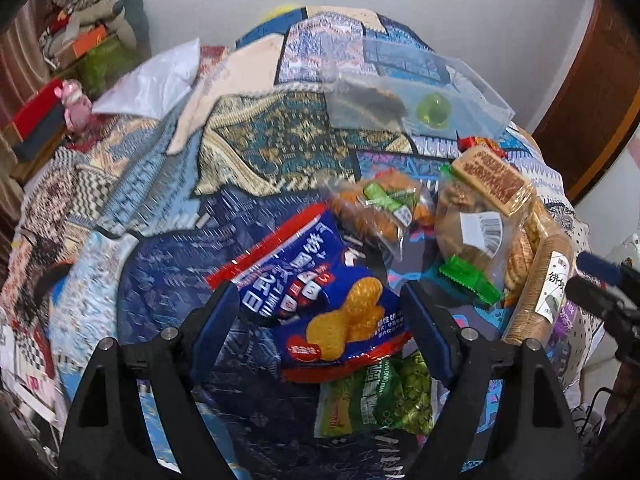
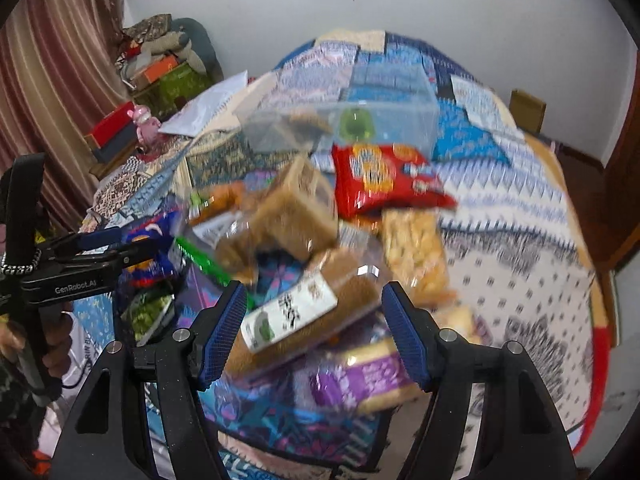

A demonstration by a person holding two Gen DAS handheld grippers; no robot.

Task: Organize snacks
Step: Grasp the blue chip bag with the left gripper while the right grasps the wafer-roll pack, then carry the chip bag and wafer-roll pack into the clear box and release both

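Note:
Snack packs lie in a heap on a patchwork quilt. My left gripper (image 1: 320, 320) is open, its fingers on either side of a blue-and-red biscuit bag (image 1: 316, 300), with a green snack bag (image 1: 376, 400) under it. My right gripper (image 2: 314, 328) is open around a clear tube of round biscuits with a white label (image 2: 296, 316). A clear plastic bin (image 1: 416, 100) stands farther back, holding a dark pack and a green ball; it also shows in the right wrist view (image 2: 352, 120). A red snack bag (image 2: 384, 180) lies in front of the bin.
Clear bags of biscuits with green clips (image 1: 472, 220) and a yellow cracker pack (image 2: 416, 252) lie in the heap; a purple pack (image 2: 360, 380) lies below my right gripper. Boxes and a pink toy (image 1: 74, 104) stand at the bed's left. The left gripper shows in the right wrist view (image 2: 80, 264).

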